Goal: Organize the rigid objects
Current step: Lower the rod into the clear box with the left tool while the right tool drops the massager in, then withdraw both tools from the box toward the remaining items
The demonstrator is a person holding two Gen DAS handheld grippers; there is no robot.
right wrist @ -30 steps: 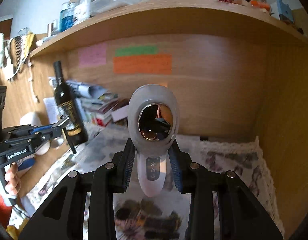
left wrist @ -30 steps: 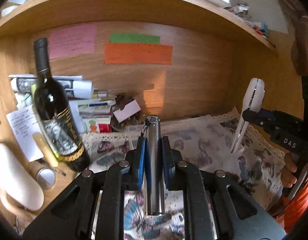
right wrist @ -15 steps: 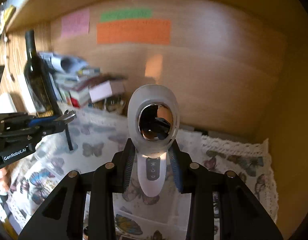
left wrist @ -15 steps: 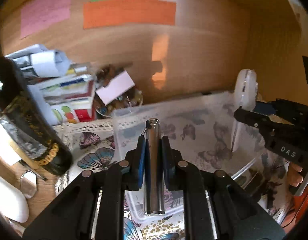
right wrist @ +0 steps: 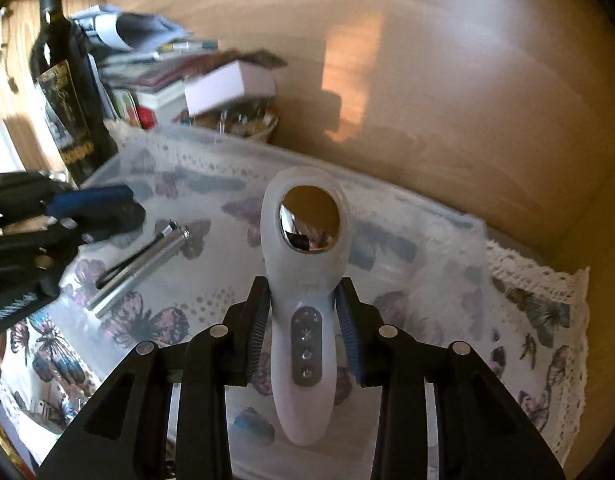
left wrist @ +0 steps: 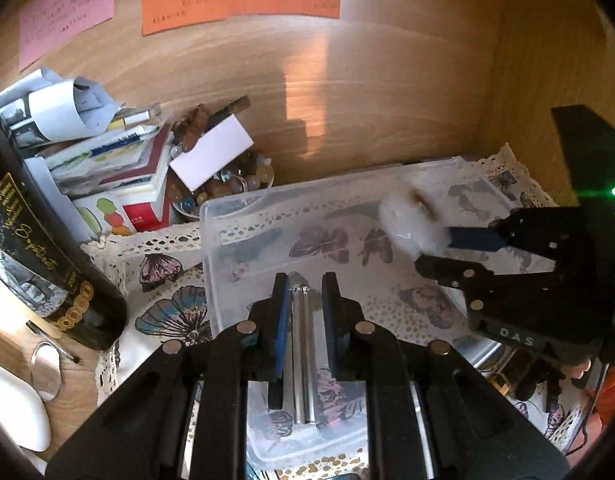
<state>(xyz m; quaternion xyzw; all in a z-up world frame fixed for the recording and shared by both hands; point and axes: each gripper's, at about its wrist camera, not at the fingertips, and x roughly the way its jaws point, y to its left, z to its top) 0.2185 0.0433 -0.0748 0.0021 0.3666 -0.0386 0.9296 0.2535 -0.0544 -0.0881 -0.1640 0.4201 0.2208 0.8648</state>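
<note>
The left gripper [left wrist: 303,312] has its jaws parted, with a gap on each side of the metal tube [left wrist: 303,352]. From the right wrist view the tube [right wrist: 139,268] lies apart from the left gripper's fingers, so it is out of the grip and appears to rest on the floor of the clear bin [left wrist: 227,216]. Its long axis runs straight along the left gripper's fingers, capped end pointing away toward the back wall.

The right gripper [right wrist: 303,320] is clamped on the white device [right wrist: 303,280], holding it by the narrow handle, with the mirrored head sticking out ahead of the fingertips. The device hangs over the right part of the bin, above its floor; whether it touches I cannot tell, as the left view is blurred there.

The tube lies to the left of the device, well apart, so the device has free floor below it. The right hand is the nearer one to that spot.

Behind the bin stand a wine bottle [left wrist: 39,248], a stack of papers [left wrist: 87,148] and a bowl of beads [left wrist: 235,184], against the wooden wall.
</note>
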